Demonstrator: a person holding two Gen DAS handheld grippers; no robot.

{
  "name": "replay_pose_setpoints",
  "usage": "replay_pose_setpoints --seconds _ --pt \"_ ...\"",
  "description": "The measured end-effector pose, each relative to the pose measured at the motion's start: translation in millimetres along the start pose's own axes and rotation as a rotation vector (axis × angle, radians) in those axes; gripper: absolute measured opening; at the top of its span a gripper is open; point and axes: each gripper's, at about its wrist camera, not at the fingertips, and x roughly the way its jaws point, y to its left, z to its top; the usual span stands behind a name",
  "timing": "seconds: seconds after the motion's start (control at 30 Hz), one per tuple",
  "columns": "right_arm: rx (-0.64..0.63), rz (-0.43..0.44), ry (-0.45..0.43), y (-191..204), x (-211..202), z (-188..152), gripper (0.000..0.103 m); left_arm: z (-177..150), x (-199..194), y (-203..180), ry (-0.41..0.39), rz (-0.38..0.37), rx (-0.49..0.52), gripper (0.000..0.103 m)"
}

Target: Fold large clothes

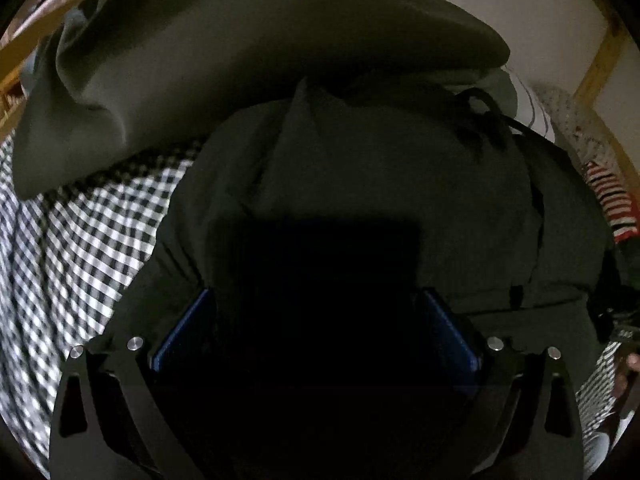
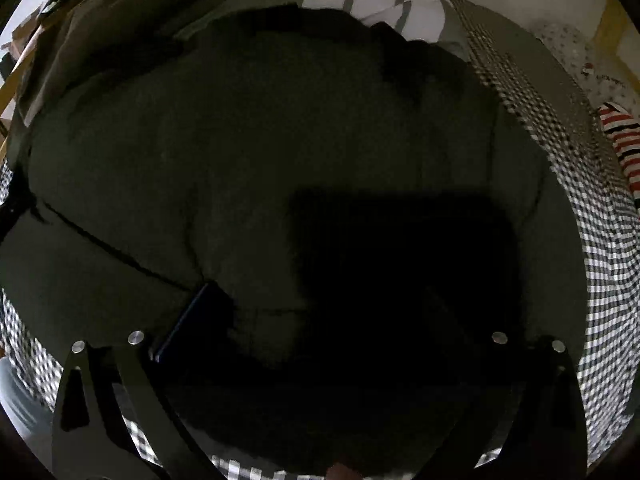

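Note:
A big dark olive garment (image 1: 360,168) lies bunched on a black-and-white checked sheet (image 1: 80,240). A black drawstring (image 1: 480,112) rests on its upper right, and a lighter olive fold (image 1: 240,40) rises behind it. My left gripper (image 1: 316,292) is low over the cloth, its blue pads (image 1: 180,332) spread wide; the tips are lost in shadow. In the right wrist view the same garment (image 2: 240,140) fills the frame. My right gripper (image 2: 320,304) is pressed close to it with the jaws apart. Only its left pad (image 2: 192,320) shows, and cloth bulges between the fingers.
A striped white pillow (image 2: 380,0) lies beyond the garment. A red, white and black striped piece (image 2: 624,140) sits at the right, on a dotted cloth (image 1: 576,128). A wooden frame (image 1: 600,60) borders the bed. Part of a hand (image 1: 628,372) shows at the right edge.

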Motion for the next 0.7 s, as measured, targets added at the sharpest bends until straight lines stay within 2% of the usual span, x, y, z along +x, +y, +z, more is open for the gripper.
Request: replay_pose_setpoints --seconds 0.1,0.17,0.23,0.3,0.37,0.43,0.53,0.7 --pt "0.003 -0.014 0.010 5.4 6.5 12.2 0.100 -4.1 5.1 -5.6 -0.018 0.021 -0.002 0.099" --pt "0.033 -0.031 0.018 10.8 -9.7 11.7 0.100 -2.3 -15.8 -15.4 -0.054 0.052 0.003 0.099" --pt "0.057 -0.038 -0.027 18.4 -35.4 6.9 0.100 -4.7 -49.0 -32.3 -0.126 -0.015 0.021 0.099" --pt "0.058 -0.041 -0.048 26.9 -48.1 2.1 0.100 -13.3 -59.7 -56.4 -0.154 -0.020 0.079 0.099" --pt "0.030 -0.066 -0.020 35.2 -34.6 0.0 0.100 -22.0 -52.5 -74.6 -0.139 -0.032 0.130 0.099" --pt "0.028 -0.075 -0.005 37.5 -16.5 1.4 0.100 -32.6 -34.1 -79.9 -0.109 0.022 0.175 0.099" --pt "0.024 -0.074 -0.002 36.9 -12.3 -0.3 0.101 -38.2 -14.9 -70.3 -0.092 0.003 0.132 0.099" --pt "0.014 -0.060 -0.011 34.4 1.8 -2.7 0.101 -38.6 -9.0 -68.8 -0.104 0.007 0.139 0.099"
